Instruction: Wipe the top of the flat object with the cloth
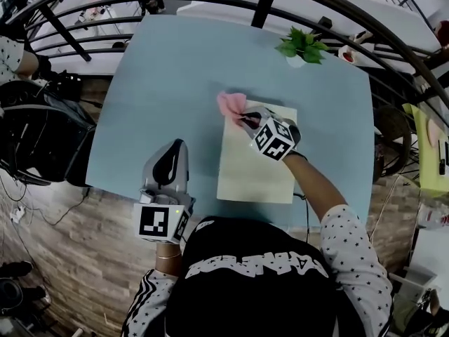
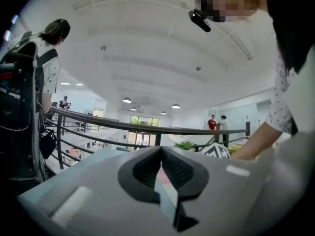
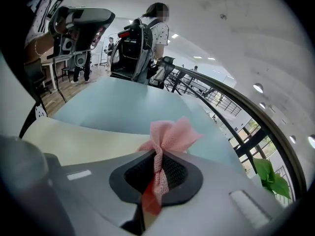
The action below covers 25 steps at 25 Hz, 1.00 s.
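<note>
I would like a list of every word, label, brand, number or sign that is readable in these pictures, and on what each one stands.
No text can be read for certain.
White lettering across the person's black top: too warped to read.
Marker cube and second marker cube: black-and-white square patterns only, no words.
Pink cloth and flat board: no print visible.

We spot a small potted plant (image 1: 302, 45) near the blue table's (image 1: 161, 97) far right corner, a curved black railing (image 1: 91, 9) past its far edge, and wood floor (image 1: 77, 251) on the near side.
</note>
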Motion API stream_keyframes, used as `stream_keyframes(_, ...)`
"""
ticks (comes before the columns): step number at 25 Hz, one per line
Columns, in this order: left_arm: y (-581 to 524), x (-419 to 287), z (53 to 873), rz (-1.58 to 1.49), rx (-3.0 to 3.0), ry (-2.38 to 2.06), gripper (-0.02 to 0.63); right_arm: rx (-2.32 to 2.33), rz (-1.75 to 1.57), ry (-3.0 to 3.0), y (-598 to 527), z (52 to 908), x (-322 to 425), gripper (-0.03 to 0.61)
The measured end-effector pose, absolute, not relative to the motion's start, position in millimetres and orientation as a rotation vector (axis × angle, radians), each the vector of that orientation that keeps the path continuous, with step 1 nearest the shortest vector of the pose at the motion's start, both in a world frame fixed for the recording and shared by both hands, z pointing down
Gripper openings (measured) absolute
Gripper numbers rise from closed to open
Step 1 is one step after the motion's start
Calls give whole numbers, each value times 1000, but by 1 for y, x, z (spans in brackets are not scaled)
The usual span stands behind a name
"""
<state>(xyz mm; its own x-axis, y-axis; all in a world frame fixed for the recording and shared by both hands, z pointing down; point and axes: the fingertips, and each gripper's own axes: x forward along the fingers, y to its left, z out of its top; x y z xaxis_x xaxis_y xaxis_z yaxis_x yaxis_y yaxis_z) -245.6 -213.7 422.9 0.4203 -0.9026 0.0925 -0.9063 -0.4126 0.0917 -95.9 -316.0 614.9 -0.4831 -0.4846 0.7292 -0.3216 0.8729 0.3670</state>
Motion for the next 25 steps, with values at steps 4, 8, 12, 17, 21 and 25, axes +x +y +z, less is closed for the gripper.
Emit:
stream_keyframes(4,-207,-237,426,102,2527,-1607,0,557,-231,-2123,-299,618,-95,9)
stream_keyframes(8,-201,-233,421,108,2532,-1599,0,529,-241,-2118,-284,617,-96,8)
stream_keyframes(12,-197,-233,414,92,2535,-1602,0,507,-239,-2122,-272,612,-100,8)
stream_keyframes(17,-186,-227,415,101,2536,-1593,0,476,-241,-2126,-255,613,-101,8)
stream_keyframes(21,-176,-222,415,120,2521,-1598,0,448,-251,-2128,-238,615,-102,8)
stream_keyframes(25,-166,-218,417,125,2523,-1607,0,415,-259,-2126,-222,617,-103,8)
